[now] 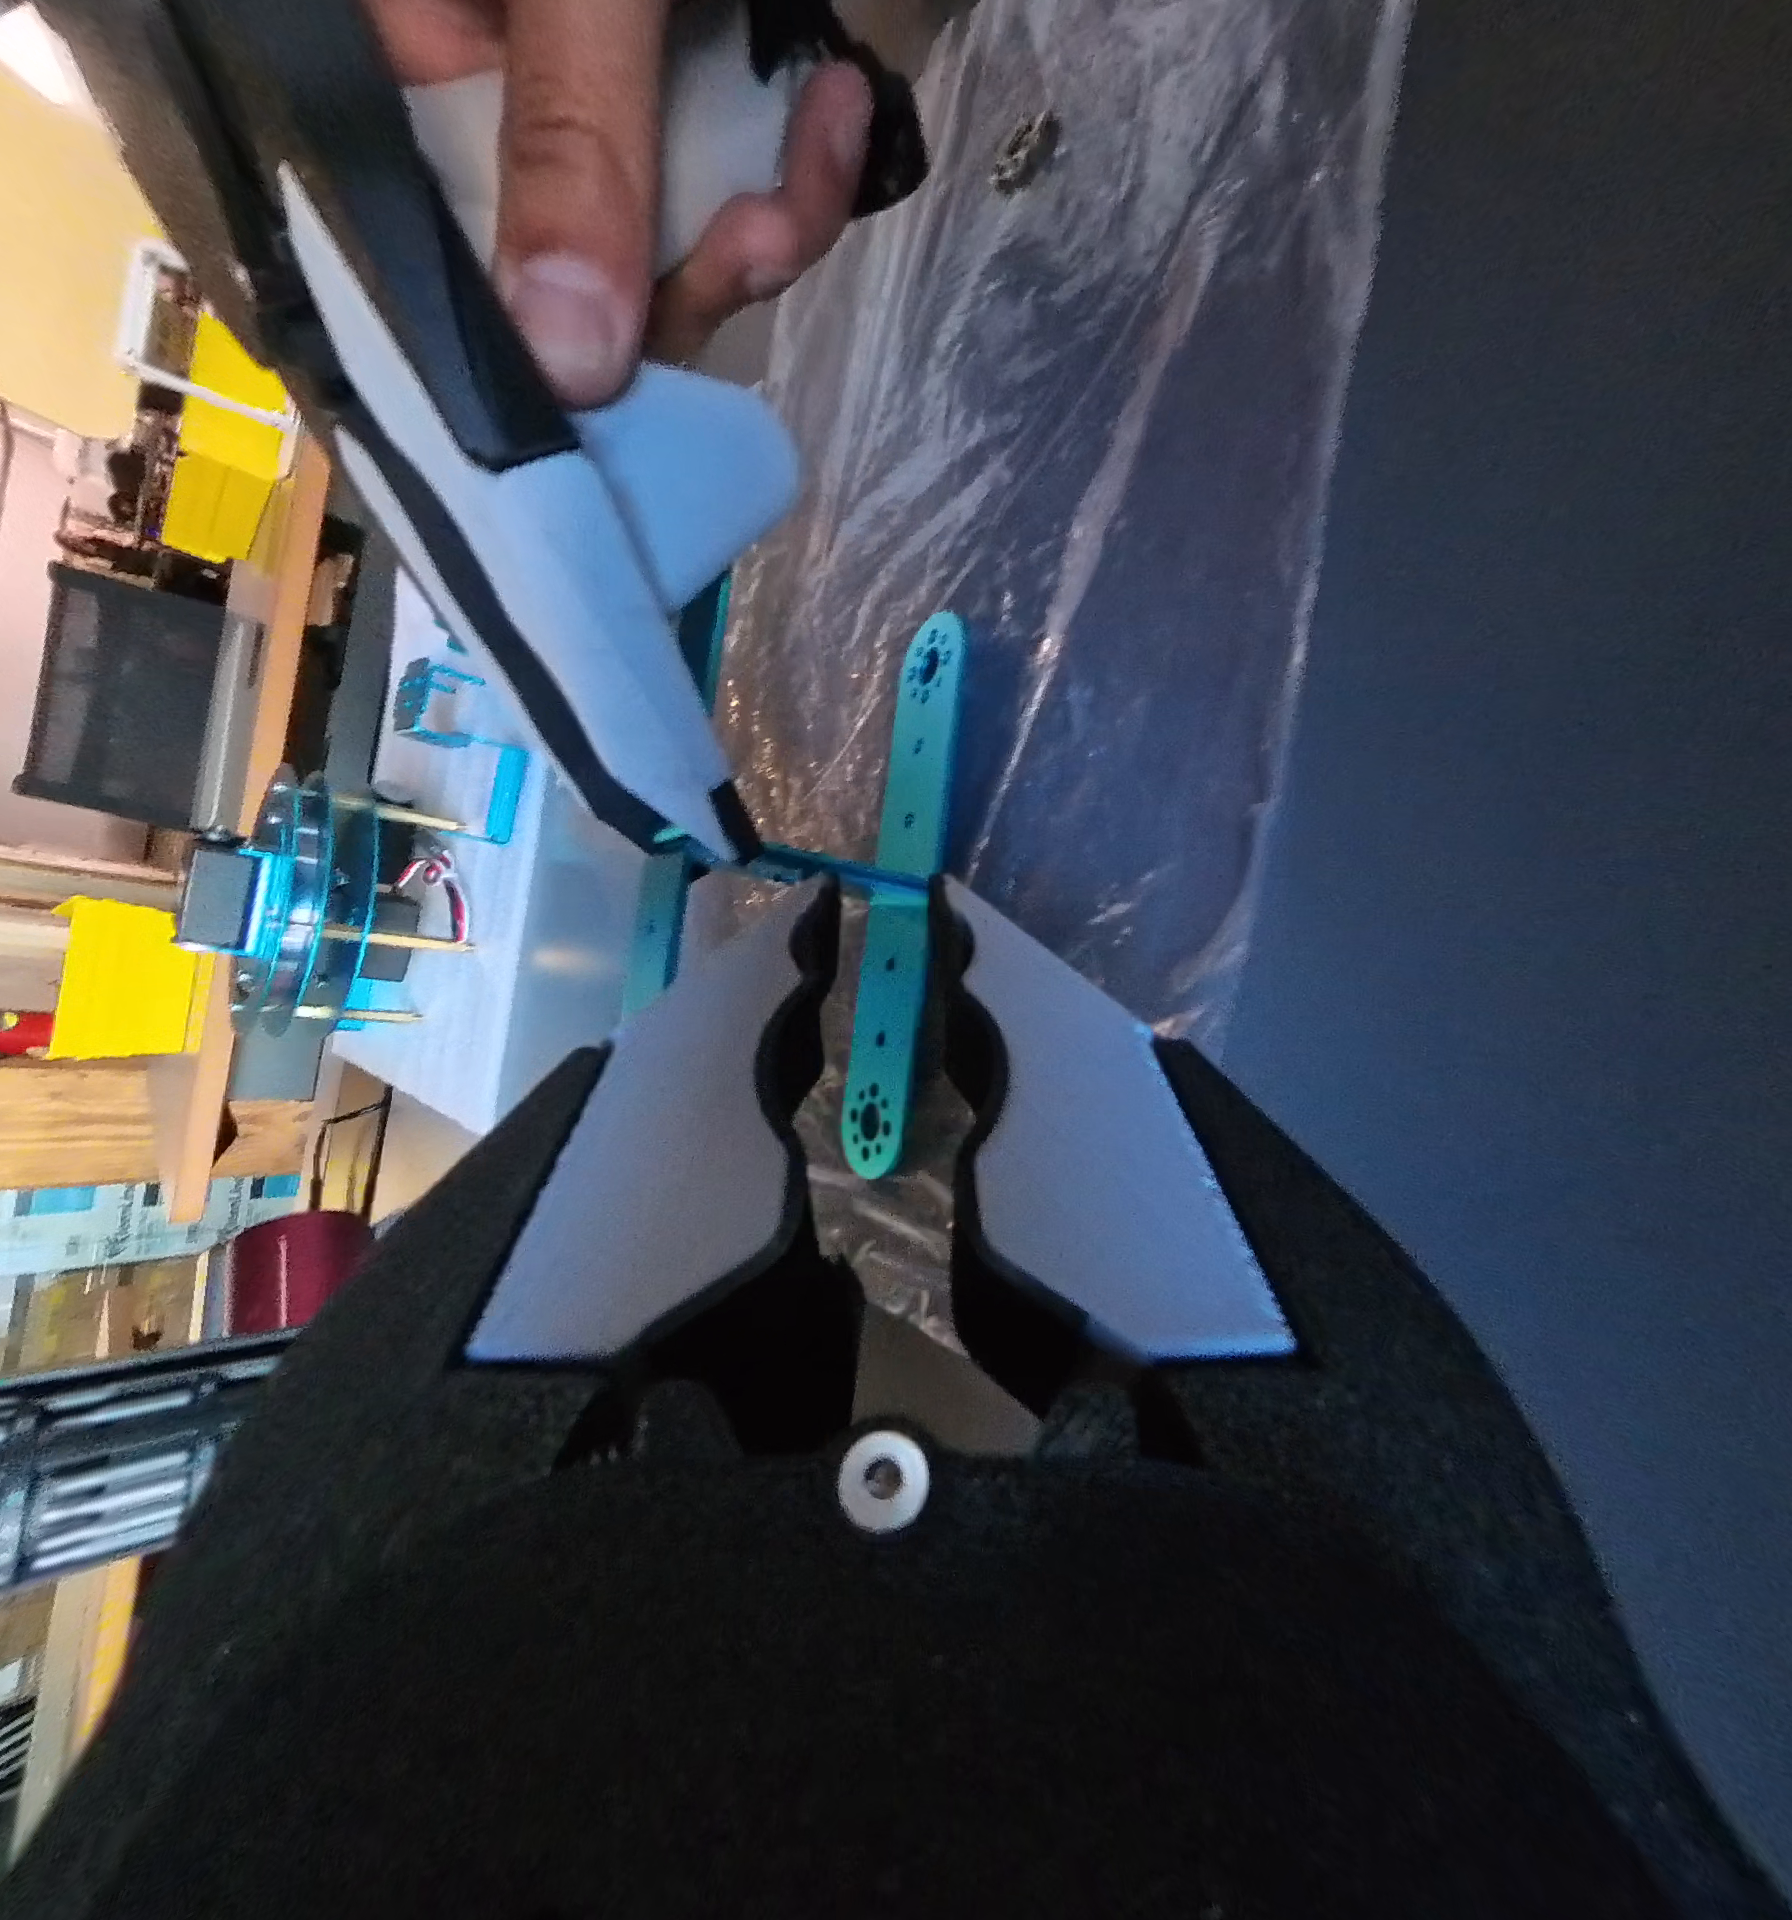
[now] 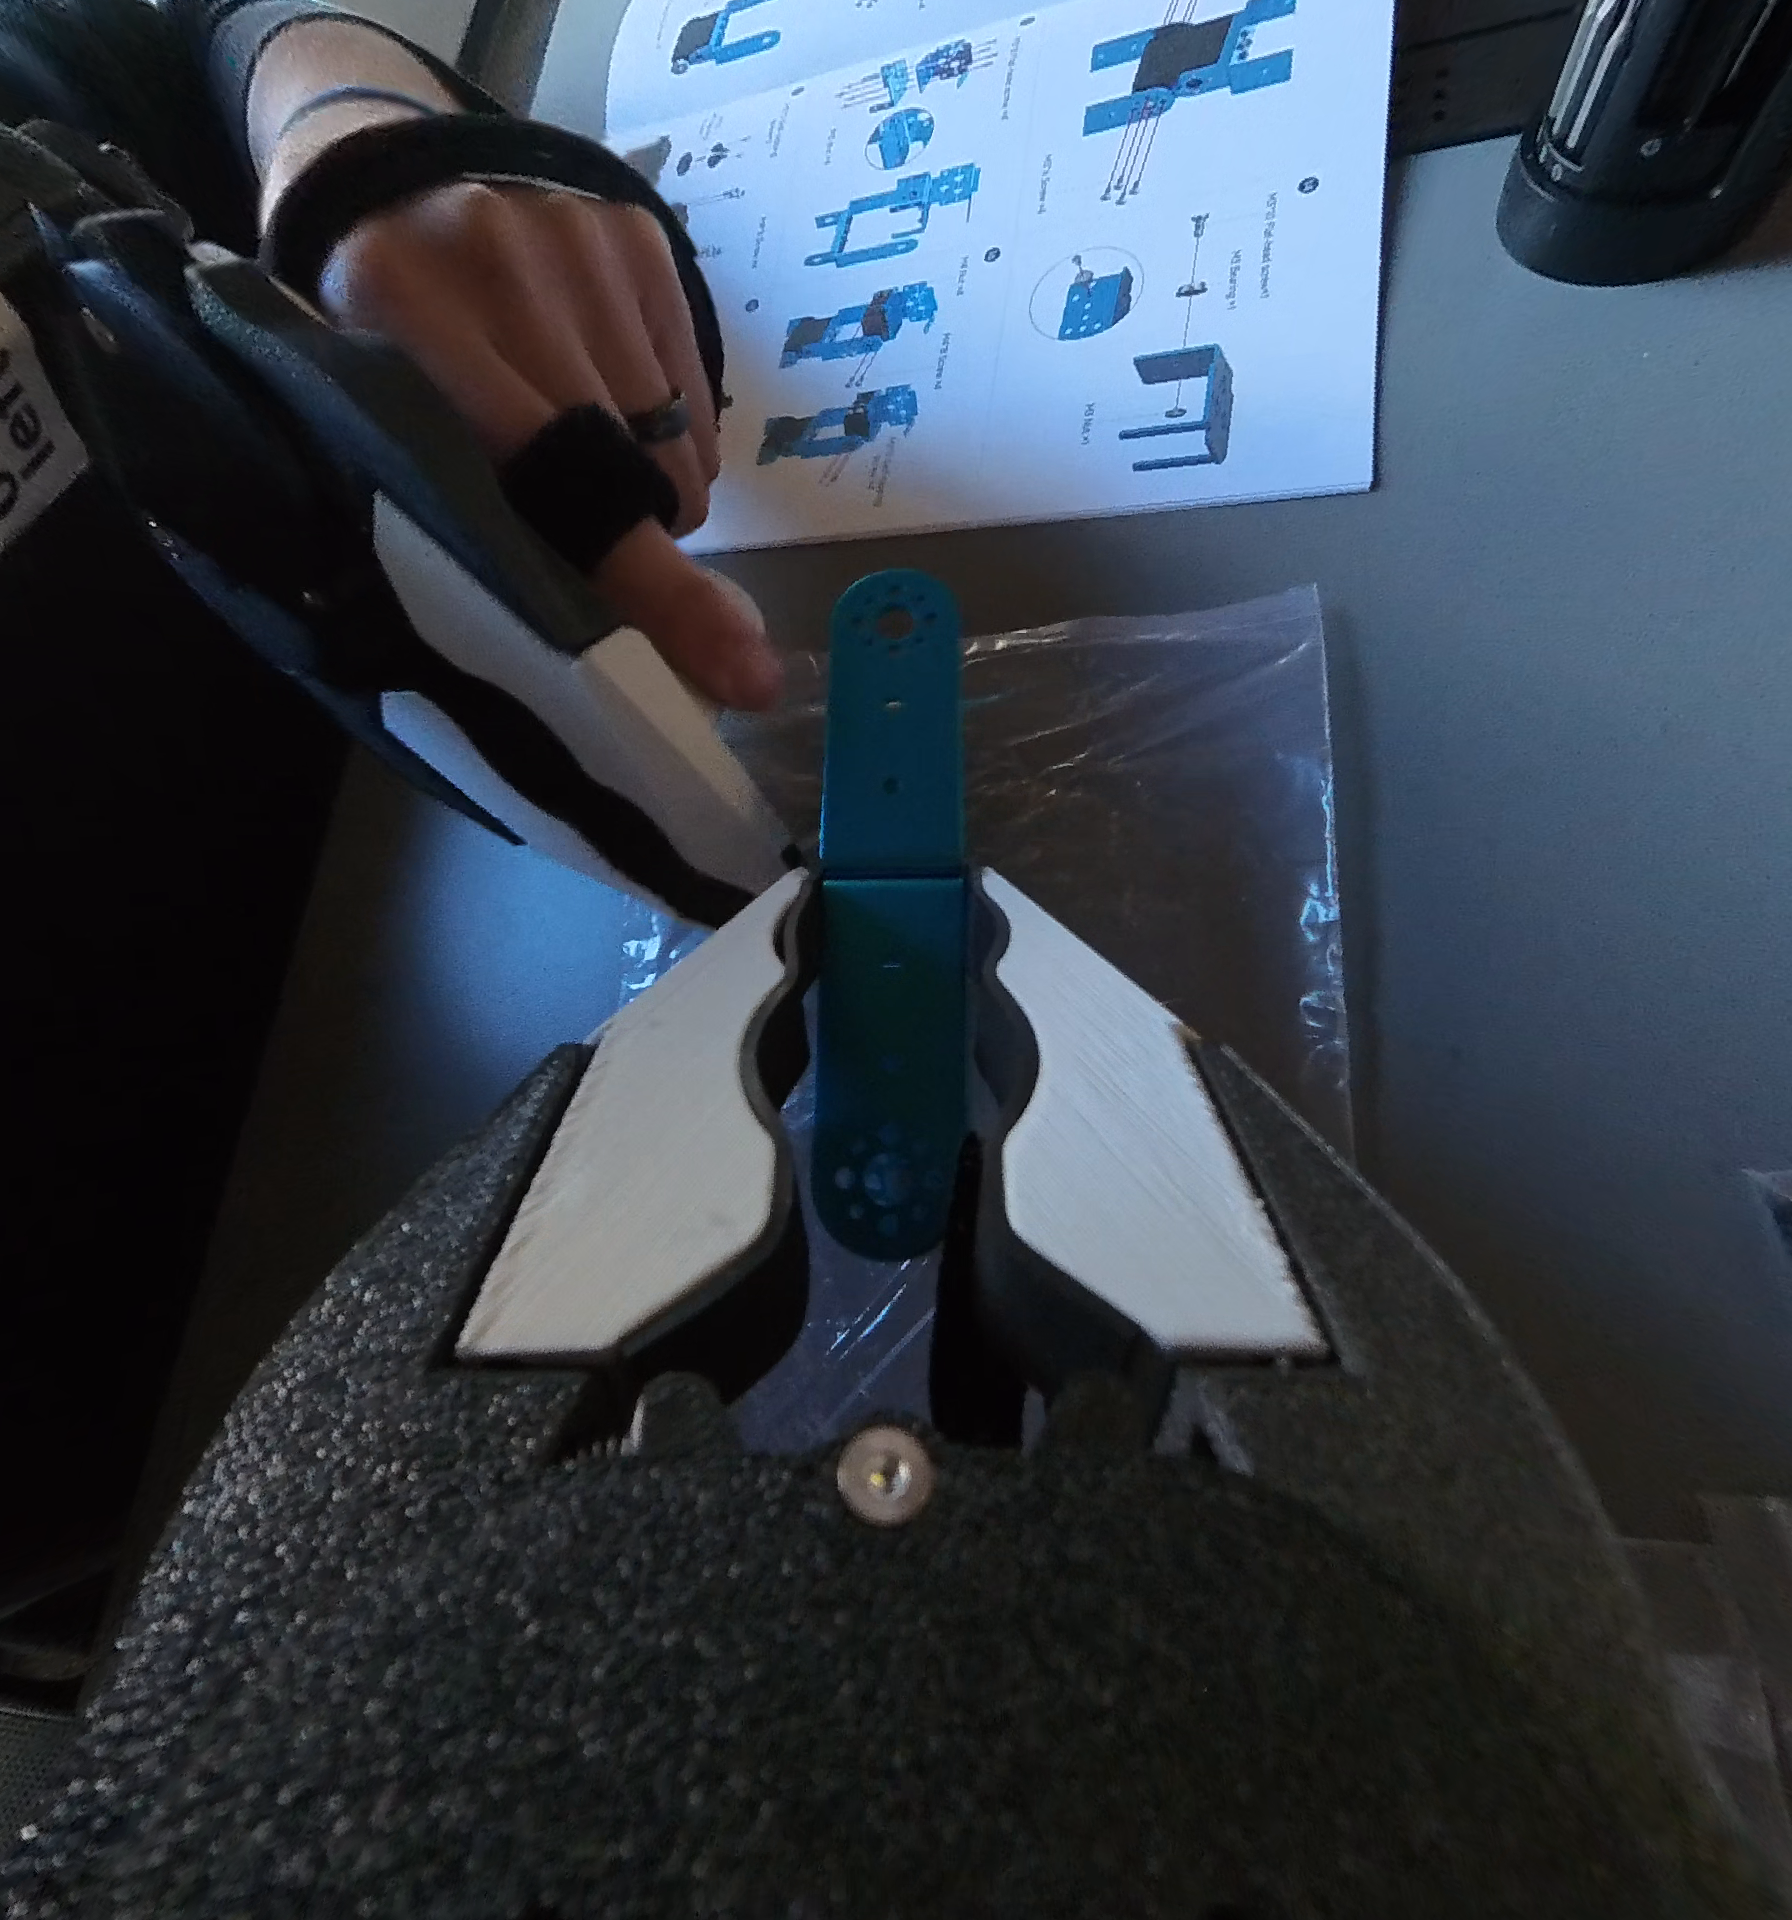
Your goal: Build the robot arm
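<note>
Teal bracket (image 2: 893, 997) sits pinched in our R gripper (image 2: 893, 883) above bag (image 2: 1183, 748). L gripper (image 1: 876, 883) clamps same bracket crosswise, prob to steady it w/ both

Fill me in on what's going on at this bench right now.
A person holds a gripper in each hand. The right gripper is shut on a blue metal bracket above a clear plastic bag on the grey table. The left gripper grips the same bracket. An instruction sheet lies behind.

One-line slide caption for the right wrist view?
Right gripper clamps a blue U-shaped metal bracket above a clear plastic bag; left gripper touches alongside.
</note>
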A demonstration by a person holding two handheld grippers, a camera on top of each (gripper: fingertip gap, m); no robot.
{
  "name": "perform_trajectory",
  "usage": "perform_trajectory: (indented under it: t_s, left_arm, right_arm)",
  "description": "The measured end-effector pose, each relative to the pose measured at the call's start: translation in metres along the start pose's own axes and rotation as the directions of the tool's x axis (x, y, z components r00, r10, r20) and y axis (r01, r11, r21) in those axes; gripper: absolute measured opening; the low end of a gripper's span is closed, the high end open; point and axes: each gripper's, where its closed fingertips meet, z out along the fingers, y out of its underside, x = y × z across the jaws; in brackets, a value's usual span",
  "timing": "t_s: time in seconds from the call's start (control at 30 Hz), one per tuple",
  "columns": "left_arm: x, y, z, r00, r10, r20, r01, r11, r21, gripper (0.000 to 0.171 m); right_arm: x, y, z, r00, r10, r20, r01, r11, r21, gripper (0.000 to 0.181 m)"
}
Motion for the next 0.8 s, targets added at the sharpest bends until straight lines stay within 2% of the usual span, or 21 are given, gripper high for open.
perform_trajectory:
  t_s: [0.13, 0.23, 0.33, 0.37, 0.43, 0.47, 0.57, 0.7, 0.8]
  left_arm:
    - [-0.011, 0.006, 0.002, 0.998, -0.056, 0.018, 0.056, 0.998, -0.011, 0.016]
    - [-0.013, 0.007, 0.005, 0.999, -0.019, 0.051, 0.019, 1.0, -0.012, 0.017]
    - [-0.003, 0.009, 0.011, 0.999, 0.029, 0.046, -0.027, 0.999, -0.031, 0.029]
    - [0.001, 0.01, 0.012, 0.999, 0.038, 0.027, -0.037, 0.999, -0.039, 0.025]
    - [0.014, 0.006, 0.008, 0.998, 0.028, -0.051, -0.029, 1.0, -0.011, 0.002]
    - [0.015, 0.002, 0.006, 0.998, 0.023, -0.062, -0.023, 1.0, 0.011, 0.002]
    - [0.002, 0.0, 0.004, 1.0, 0.027, 0.001, -0.027, 1.0, 0.006, 0.016]
    - [-0.003, 0.0, 0.005, 1.0, 0.006, 0.006, -0.006, 1.0, 0.012, 0.014]
    - [-0.001, 0.0, 0.004, 0.999, 0.032, 0.014, -0.032, 0.999, -0.004, 0.022]
  right_arm:
    - [0.0, 0.0, 0.0, 1.0, 0.008, 0.01, -0.008, 1.0, 0.007, 0.026]
    - [0.0, 0.0, 0.0, 1.0, 0.015, 0.015, -0.015, 1.0, 0.01, 0.027]
    - [0.0, 0.0, 0.0, 1.0, 0.022, 0.018, -0.022, 1.0, 0.013, 0.026]
    - [-0.001, 0.0, 0.0, 1.0, 0.019, 0.019, -0.019, 1.0, 0.011, 0.027]
    - [-0.001, 0.0, 0.0, 1.0, 0.018, 0.015, -0.018, 1.0, 0.005, 0.027]
    - [0.0, 0.0, 0.0, 1.0, 0.018, 0.012, -0.018, 1.0, 0.006, 0.026]
    - [-0.001, 0.0, 0.0, 1.0, 0.017, 0.013, -0.017, 1.0, 0.008, 0.026]
    - [-0.001, 0.0, 0.0, 1.0, 0.018, 0.012, -0.019, 1.0, 0.009, 0.027]
    - [-0.001, 0.0, 0.0, 1.0, 0.021, 0.015, -0.021, 1.0, 0.01, 0.027]
